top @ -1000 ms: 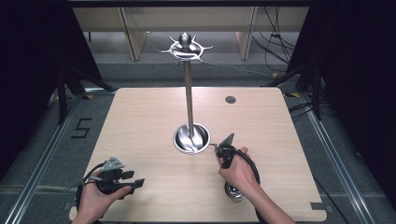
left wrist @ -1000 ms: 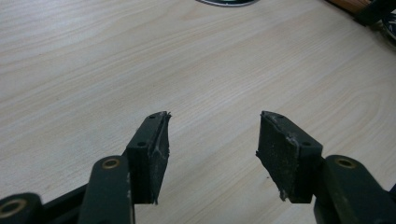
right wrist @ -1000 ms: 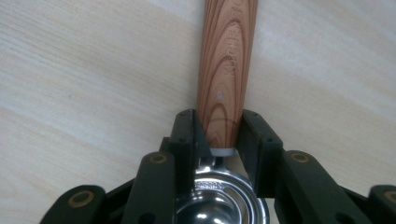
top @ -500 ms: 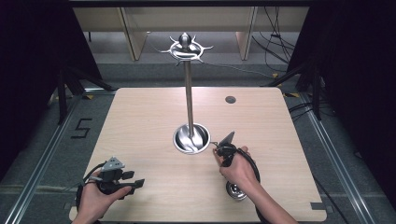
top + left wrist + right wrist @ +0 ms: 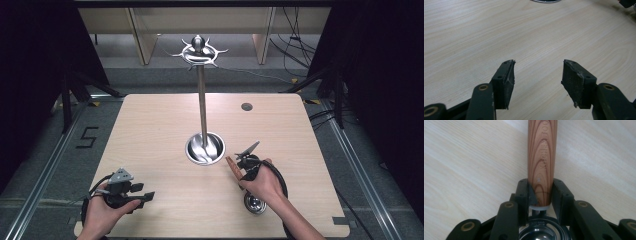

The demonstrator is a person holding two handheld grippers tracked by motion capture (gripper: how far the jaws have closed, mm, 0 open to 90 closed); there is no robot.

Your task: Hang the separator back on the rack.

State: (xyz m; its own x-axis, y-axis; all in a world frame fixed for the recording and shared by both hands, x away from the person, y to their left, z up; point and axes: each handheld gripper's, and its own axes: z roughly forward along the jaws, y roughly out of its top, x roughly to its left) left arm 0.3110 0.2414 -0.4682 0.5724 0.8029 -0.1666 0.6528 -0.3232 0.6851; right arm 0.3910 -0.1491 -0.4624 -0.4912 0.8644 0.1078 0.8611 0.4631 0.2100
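Gripping the ladle (image 5: 541,162) by its wooden handle, the right gripper (image 5: 243,167) has just clamped on, lower right of the table (image 5: 150,130). Next it probably lifts toward the rack (image 5: 202,100). Left gripper (image 5: 142,196) sits open and idle.

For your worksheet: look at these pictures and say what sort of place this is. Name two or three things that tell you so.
Probably a lab or test bay set up for recording, not a kitchen. A lone wooden table stands on a grey floor with metal rails, dark curtains hang at both sides, and loose cables trail behind.
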